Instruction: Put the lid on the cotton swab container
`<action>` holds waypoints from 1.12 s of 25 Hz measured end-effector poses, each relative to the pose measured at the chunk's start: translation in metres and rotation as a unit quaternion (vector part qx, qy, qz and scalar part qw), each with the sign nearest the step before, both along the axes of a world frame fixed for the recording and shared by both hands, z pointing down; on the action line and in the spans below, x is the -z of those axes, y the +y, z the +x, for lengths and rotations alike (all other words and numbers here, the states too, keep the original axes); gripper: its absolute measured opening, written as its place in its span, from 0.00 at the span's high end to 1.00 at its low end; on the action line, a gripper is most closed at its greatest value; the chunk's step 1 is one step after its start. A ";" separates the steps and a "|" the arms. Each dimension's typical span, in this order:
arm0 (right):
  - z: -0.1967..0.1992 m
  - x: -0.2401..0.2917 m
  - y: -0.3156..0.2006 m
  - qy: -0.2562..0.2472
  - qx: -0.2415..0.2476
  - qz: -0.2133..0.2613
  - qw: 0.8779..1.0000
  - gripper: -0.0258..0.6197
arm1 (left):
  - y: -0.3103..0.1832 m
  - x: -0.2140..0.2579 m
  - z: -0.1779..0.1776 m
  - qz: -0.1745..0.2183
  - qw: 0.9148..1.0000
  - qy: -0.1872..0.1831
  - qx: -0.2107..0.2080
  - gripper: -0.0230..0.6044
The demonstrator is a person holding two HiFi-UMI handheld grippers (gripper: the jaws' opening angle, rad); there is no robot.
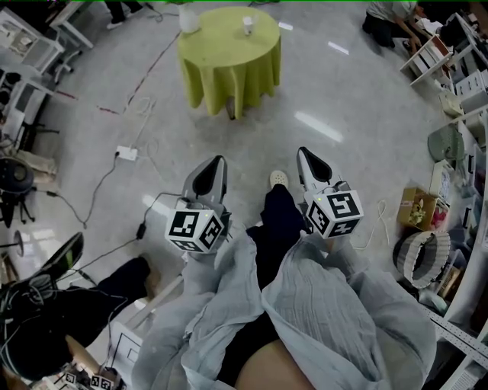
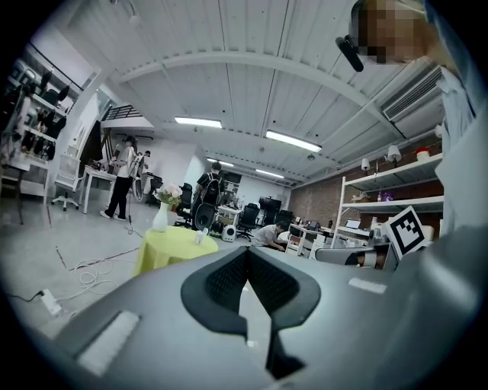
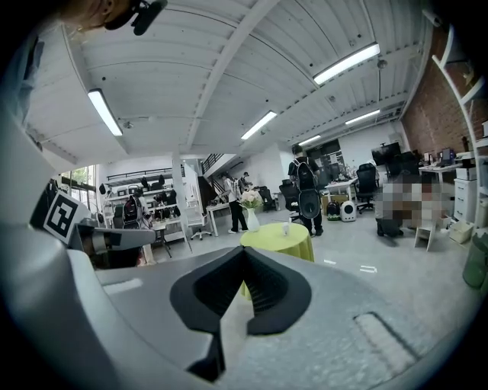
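Observation:
A round table with a yellow-green cloth [image 1: 229, 57] stands a few steps ahead on the floor. On it a small white container [image 1: 248, 25] sits near the far right edge; it also shows as a tiny white container [image 2: 197, 237] in the left gripper view and as a small container [image 3: 285, 228] in the right gripper view. No lid can be made out at this distance. My left gripper [image 1: 218, 161] and right gripper [image 1: 303, 154] are held at waist height, far from the table. Both are shut with nothing between their jaws.
A white vase with flowers [image 1: 188, 19] stands on the table's left side. A power strip with cables [image 1: 126, 152] lies on the floor to the left. A cardboard box [image 1: 415, 207] and a woven basket [image 1: 423, 257] sit at the right by shelves. People stand beyond the table.

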State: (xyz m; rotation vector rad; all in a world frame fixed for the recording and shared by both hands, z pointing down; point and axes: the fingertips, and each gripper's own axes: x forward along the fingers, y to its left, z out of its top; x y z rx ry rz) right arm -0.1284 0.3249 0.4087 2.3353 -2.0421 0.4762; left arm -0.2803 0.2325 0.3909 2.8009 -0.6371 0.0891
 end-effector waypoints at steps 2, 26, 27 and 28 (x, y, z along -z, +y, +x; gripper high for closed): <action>0.011 0.003 -0.012 0.001 0.001 0.003 1.000 0.96 | -0.010 0.003 0.011 0.003 1.000 0.000 0.002 0.94; 0.122 0.005 -0.120 0.000 0.050 -0.012 0.999 0.96 | -0.106 0.005 0.129 -0.001 1.000 -0.005 0.024 0.93; 0.126 0.004 -0.123 0.000 0.052 -0.012 0.999 0.96 | -0.108 0.005 0.133 0.000 1.000 -0.005 0.025 0.94; 0.130 0.004 -0.127 0.000 0.055 -0.012 0.998 0.96 | -0.110 0.005 0.137 0.001 1.000 -0.006 0.027 0.94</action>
